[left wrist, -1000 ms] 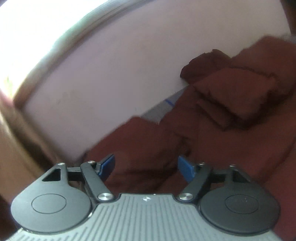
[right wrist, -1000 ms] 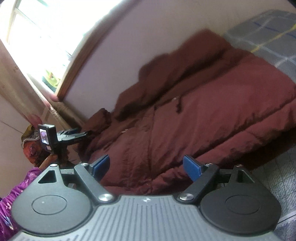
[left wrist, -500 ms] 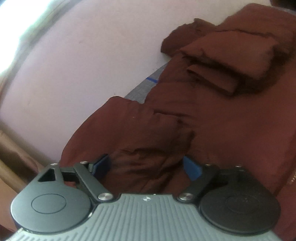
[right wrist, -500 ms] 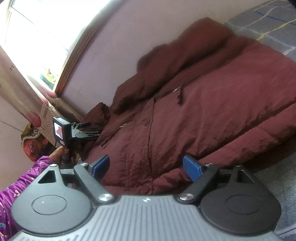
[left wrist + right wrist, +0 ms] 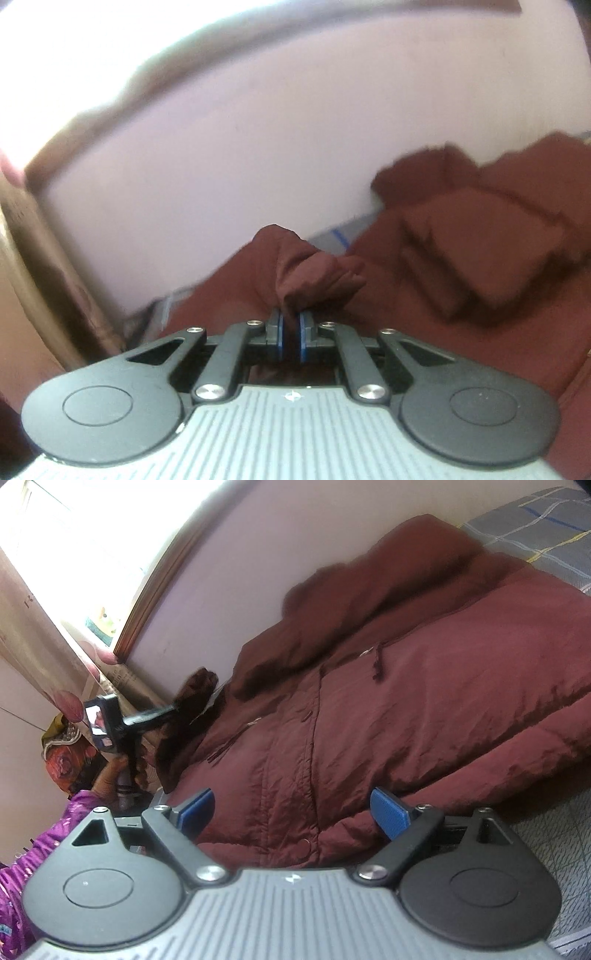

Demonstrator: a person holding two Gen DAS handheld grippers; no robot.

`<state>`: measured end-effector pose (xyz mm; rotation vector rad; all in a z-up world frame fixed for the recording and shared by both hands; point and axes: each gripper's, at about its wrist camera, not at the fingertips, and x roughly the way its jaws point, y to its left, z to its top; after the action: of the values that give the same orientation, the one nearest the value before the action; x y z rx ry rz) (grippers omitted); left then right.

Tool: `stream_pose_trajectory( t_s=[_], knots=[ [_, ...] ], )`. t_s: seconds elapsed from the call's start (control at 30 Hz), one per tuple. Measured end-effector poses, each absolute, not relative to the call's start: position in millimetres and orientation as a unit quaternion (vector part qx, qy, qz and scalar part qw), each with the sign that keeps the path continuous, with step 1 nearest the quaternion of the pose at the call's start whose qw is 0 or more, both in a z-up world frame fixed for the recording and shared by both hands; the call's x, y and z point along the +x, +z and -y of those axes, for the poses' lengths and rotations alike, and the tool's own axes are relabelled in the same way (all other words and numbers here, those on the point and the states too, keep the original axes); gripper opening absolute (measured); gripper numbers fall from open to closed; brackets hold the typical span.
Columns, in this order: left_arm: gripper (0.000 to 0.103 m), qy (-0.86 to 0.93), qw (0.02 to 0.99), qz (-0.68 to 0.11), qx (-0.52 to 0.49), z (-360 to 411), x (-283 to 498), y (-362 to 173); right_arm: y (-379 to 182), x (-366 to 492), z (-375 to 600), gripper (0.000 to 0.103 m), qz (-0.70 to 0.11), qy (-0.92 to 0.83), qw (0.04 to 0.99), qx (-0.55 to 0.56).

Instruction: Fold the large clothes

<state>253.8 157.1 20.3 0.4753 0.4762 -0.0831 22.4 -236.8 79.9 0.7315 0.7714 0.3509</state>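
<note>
The left hand-held gripper (image 5: 290,334) is clamped on a bunched edge of the large maroon padded coat (image 5: 424,709) spread across the checked grey bed (image 5: 546,524), while the right hand-held gripper (image 5: 293,814), its jaws opening over the hem with nothing pinched, probably must grip next so both can fold together.

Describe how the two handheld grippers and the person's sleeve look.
Both the left gripper and right gripper have grey ribbed bodies, black linkage arms with silver screws, round black discs and blue finger pads. The sleeve is shiny purple with a pattern.
</note>
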Motion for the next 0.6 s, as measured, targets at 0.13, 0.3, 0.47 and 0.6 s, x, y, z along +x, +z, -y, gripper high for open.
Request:
stream_pose_trajectory(
  t_s=[0.13,0.3,0.47,0.6],
  knots=[
    [0.011,-0.032,0.949,-0.216,0.227,-142.6,240.1,46.0,80.3,18.5,239.3,0.093,-0.361,0.17,0.846,0.353],
    [0.01,-0.04,0.96,-0.202,0.19,-123.1,230.1,77.6,81.6,12.1,245.0,0.093,-0.354,0.17,0.848,0.356],
    [0.009,-0.085,0.968,-0.172,0.162,-76.8,212.7,110.6,85.6,6.8,255.9,0.093,-0.337,0.167,0.854,0.36],
    [0.009,-0.13,0.969,-0.166,0.126,-33.0,202.9,132.4,84.7,2.7,267.4,0.093,-0.328,0.163,0.855,0.369]
  ],
)
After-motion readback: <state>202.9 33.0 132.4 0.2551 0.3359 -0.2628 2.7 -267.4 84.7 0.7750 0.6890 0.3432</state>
